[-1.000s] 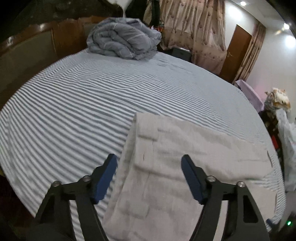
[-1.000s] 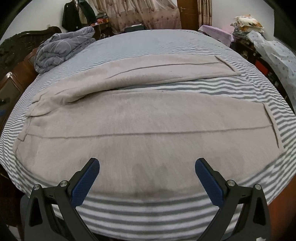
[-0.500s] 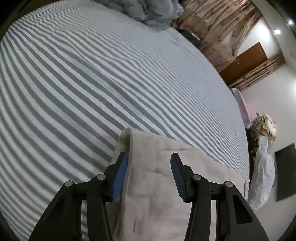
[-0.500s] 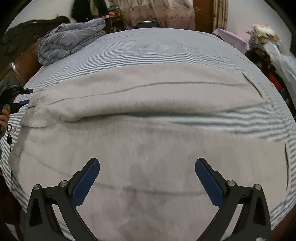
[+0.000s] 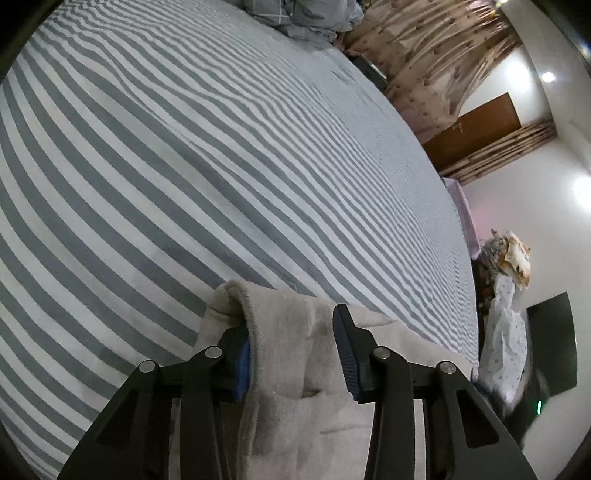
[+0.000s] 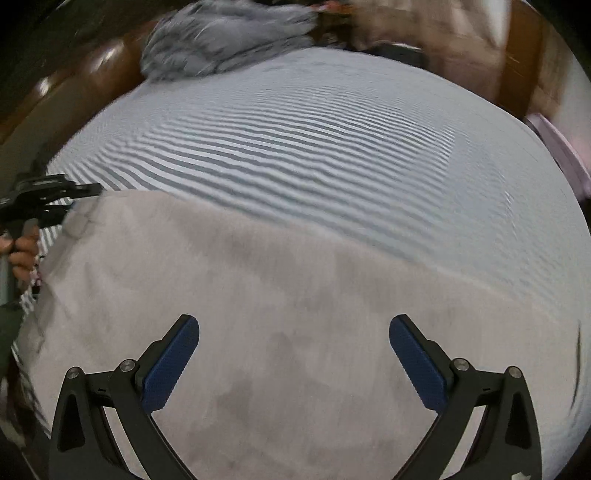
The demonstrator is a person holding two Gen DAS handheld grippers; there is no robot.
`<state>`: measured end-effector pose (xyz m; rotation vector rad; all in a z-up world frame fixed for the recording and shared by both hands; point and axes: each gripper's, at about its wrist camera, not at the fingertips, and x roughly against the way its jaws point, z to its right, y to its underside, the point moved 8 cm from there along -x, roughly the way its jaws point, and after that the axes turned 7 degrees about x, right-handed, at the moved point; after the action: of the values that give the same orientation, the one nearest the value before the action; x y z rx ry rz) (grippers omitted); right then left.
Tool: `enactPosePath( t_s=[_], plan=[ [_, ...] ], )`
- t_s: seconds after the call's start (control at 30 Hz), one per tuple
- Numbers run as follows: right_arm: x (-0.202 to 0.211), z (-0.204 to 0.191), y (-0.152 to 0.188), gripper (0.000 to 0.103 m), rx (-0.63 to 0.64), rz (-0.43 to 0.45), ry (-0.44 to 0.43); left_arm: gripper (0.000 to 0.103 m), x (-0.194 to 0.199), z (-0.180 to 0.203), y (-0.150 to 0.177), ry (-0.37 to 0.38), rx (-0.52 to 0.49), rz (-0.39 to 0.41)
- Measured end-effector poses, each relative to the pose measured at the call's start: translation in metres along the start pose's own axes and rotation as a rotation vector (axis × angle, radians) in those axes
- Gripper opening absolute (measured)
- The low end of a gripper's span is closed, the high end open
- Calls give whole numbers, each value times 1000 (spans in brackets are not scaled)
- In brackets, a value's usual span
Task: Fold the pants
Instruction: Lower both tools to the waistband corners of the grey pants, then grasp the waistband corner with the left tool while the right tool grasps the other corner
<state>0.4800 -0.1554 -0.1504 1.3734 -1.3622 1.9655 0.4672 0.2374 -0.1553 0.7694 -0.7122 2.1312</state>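
Where a second ago the left tongs stood spread over the flat corner of the pale beige fleece pants, they have since dropped onto that corner, and their jaws are closing with a raised fold of the fleece between them. The left blue pad sits tucked under the rolled edge of the fold; the right pad shows a sliver of gap to the cloth, so the pinch is not yet tight. The right tongs have swept sideways over the garment: earlier both legs lay in view ahead of them, and now only one broad blurred expanse of fleece fills the space beneath and ahead.

The right tongs hang spread wide above the cloth with nothing between the jaws. Far to their left, the left tongs reach the pants' corner, gripped by a person's hand.

The pants lie on a bed covered with a grey-and-white striped sheet, which stretches bare beyond both pairs of tongs. Past the left tongs, at the bed's far end, sits a bundled grey-blue quilt, with patterned beige curtains and a brown wooden door off to the right.
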Motion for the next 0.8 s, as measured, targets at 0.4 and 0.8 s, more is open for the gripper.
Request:
enactPosePath(
  t_s=[0.4,0.8],
  plan=[
    [-87,9,-37,60,217,-178,-163,11,12,9,-2,33,-86,75],
    [-36,-17,-44,7,284,2,-8,7,34,17,-1,94,-73,131]
  ],
)
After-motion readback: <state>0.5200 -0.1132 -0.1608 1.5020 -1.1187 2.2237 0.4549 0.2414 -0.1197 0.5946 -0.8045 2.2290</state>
